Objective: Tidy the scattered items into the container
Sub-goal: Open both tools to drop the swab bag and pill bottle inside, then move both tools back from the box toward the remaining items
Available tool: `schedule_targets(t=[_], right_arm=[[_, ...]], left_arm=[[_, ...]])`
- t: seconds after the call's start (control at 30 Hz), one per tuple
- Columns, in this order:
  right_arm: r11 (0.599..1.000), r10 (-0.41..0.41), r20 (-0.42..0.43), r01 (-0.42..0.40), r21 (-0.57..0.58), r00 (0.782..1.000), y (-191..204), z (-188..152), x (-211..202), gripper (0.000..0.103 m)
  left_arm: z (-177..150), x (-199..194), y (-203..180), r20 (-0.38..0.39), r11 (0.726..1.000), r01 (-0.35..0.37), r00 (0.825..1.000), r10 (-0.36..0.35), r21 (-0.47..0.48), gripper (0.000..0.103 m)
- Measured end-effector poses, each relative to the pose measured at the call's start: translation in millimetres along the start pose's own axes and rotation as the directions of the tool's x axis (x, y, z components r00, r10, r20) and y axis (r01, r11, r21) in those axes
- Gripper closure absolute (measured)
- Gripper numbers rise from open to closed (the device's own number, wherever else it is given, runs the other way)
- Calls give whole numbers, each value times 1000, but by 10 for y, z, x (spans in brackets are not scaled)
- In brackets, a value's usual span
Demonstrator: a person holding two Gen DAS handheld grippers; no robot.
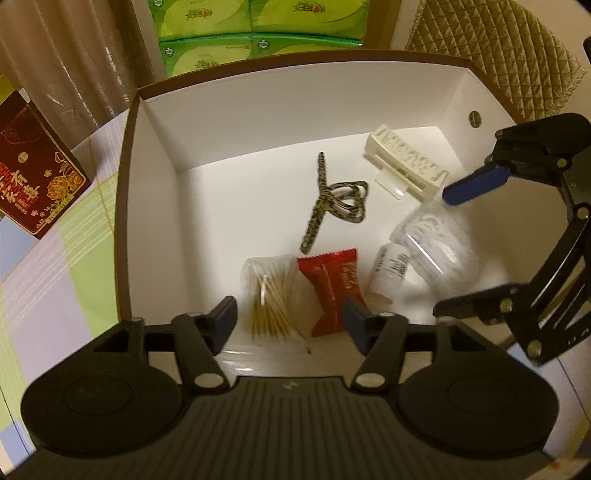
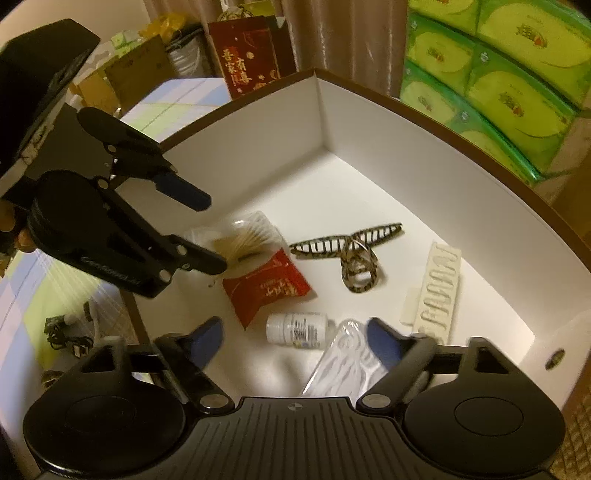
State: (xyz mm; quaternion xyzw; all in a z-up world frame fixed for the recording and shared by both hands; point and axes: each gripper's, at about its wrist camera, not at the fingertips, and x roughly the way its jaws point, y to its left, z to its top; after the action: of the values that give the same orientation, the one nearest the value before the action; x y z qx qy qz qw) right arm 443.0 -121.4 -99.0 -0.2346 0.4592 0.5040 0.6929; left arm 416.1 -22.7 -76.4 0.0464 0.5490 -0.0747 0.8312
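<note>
Your left tongs [image 1: 290, 319] hang over the near edge of the white box [image 1: 258, 110], their fingers spread wide with nothing between them; below them on the box floor lies the bag of cotton swabs [image 1: 269, 291], and just beside it, touching its right edge, the red sachet [image 1: 332, 286]; your right tongs [image 2: 295, 343] are also spread apart and pinch nothing, hovering over the right side of the same box; seen from the left wrist, one of their blue-padded fingers [image 1: 474, 184] reaches in above the clear plastic packet [image 1: 436, 247]; that packet lies on the floor just beside the small white bottle [image 2: 297, 328], which rests on its side; in the middle of the floor sits the leopard-print hair claw [image 1: 332, 201], apart from the rest; toward the far right corner lies the cream-coloured comb-like piece [image 1: 406, 162], flat on the floor near the wall; a small round fitting [image 1: 474, 119] shows in the right wall; the box has a brown rim and stands on your bench [image 1: 55, 266], which wears a pale checked cloth; left of the box on the bench is a dark red printed carton [image 1: 33, 170]; behind the box stand stacked green tissue packs [image 1: 258, 33]; a quilted beige cushion [image 1: 498, 55] shows at the far right.
</note>
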Motion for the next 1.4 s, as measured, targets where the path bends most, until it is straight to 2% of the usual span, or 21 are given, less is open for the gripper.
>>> schedule_targets(t=[0.03,0.07,0.1,0.27,0.37,0.7,1.03,1.4], right_arm=[[1000,-10,-3,10,12,1000,1,-7,-12,12],[999,-19,-7,19,28,1000,-3,-11,-24,10],[999,-25,-12,25,44,1000,-11,-15,-36,9],[993,-64,-17,65,97,998,-21,-38,-130,5],[988,-84,10,82,131,996,-21,-57,-220,2],[976,-125,45,114,185,991,91,-127,-457,2],[965,-196,85,177,193,977,365,-254,-673,2],[945,-256,126,220,243,959,642,-394,-892,2]], left_arm=[[0,-13,-24,-4,1000,-5,1000,5,4,32],[1,-25,-48,-7,1000,-18,1000,18,9,22],[4,-38,-68,-8,999,-37,999,37,13,17],[-7,-116,-67,-13,998,-61,998,61,-3,15],[-20,-187,-51,-14,997,-74,997,74,-28,14],[-166,-440,-42,-10,994,-95,995,94,-59,12],[-320,-841,-104,65,990,-131,989,134,-52,10],[-556,-1190,-226,119,992,-119,985,123,-45,8]])
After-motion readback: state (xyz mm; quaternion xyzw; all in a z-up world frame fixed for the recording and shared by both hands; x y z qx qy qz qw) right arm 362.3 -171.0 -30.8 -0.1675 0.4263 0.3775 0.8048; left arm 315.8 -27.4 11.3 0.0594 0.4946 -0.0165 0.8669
